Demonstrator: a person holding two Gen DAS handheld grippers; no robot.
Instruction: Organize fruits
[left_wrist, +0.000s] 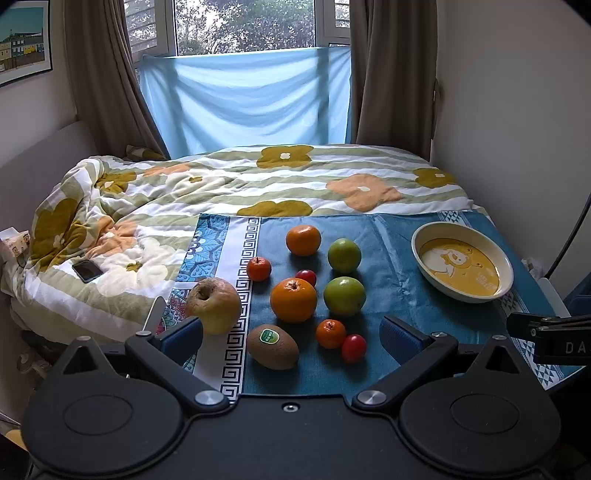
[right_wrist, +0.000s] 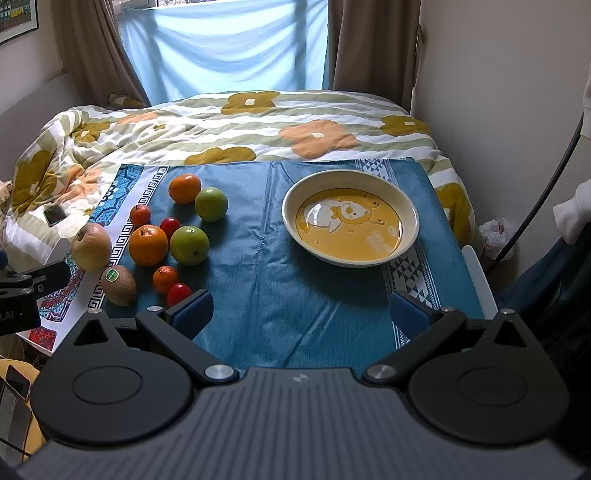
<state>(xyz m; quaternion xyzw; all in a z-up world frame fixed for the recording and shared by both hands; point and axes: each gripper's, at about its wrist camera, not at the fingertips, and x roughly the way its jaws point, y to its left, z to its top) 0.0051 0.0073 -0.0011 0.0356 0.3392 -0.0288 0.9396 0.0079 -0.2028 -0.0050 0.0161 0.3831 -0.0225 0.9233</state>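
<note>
Both tools up and hovering; my left gripper (left_wrist: 291, 338) has its jaws spread as wide as they go with nothing between the pads, and my right gripper (right_wrist: 301, 312) is the same, wide and empty over bare blue cloth (right_wrist: 280, 295); nearest my left jaws sits the kiwi (left_wrist: 272, 346), long axis running slantwise left to right across my line of reach, so I reckon the pads would have to close across its short width; just right of it a cherry tomato (left_wrist: 354, 348) and a small tangerine (left_wrist: 330, 333); the yellowish apple (left_wrist: 213, 305) sits hard by my left pad, on the patterned border; a step farther, the big orange (left_wrist: 293, 305) and a green apple (left_wrist: 344, 295) side by side; beyond those another tomato (left_wrist: 306, 277), a small red fruit (left_wrist: 259, 268), a second green apple (left_wrist: 344, 254) and the far orange (left_wrist: 303, 240); the whole cluster lies straight ahead of my left hand and off to the left of my right, while the empty bear-print bowl (right_wrist: 406, 206) lies dead ahead of my right, well apart from the fruit; so left looks the nearer for picking, right the nearer to the bowl.
</note>
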